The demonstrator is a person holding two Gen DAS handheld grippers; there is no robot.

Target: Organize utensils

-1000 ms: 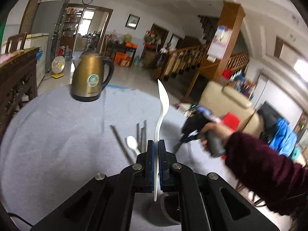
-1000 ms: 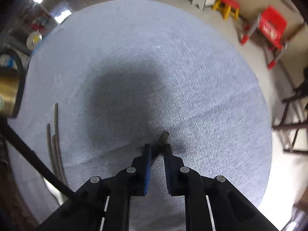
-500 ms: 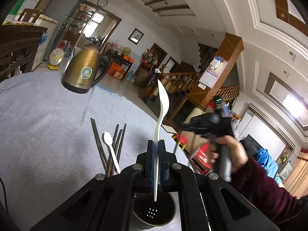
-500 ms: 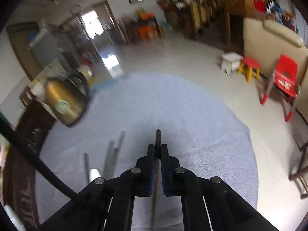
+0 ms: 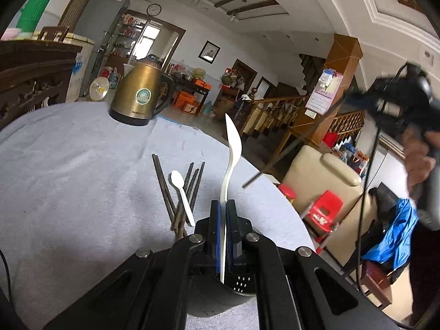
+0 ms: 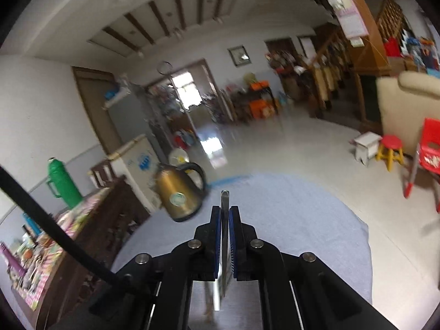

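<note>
In the left wrist view, the left hand-held gripper (image 5: 223,214) is seen clamped on the handle of a white plastic spoon (image 5: 232,154), held above the grey-covered tabletop (image 5: 68,170). The spoon's long axis is stood nearly upright, the bowl pointed up and away from the camera, and its lower tip is hung over a dark perforated utensil holder (image 5: 242,286), much of which is hidden behind the gripper body. Only this view shows the loose utensils: a bundle of dark chopsticks (image 5: 165,187) is laid on the cloth, pointed away from the camera and fanned slightly, with a small white spoon (image 5: 181,192) laid among them, bowl at the far end. A brass-coloured kettle (image 5: 140,93) is stood beyond them.

The right hand-held gripper (image 5: 354,99) is also caught here, blurred, high at the right edge in a person's hand (image 5: 420,162); a single chopstick (image 5: 288,148) is held in it, slanted down towards the tabletop.

In the right wrist view, the right hand-held gripper (image 6: 225,214) is shown closed on that chopstick (image 6: 225,206), seen end-on so that only a short stub is visible ahead of the pads; its lower length is blurred beneath the gripper. The kettle (image 6: 181,192) appears tilted and smeared by motion.
</note>
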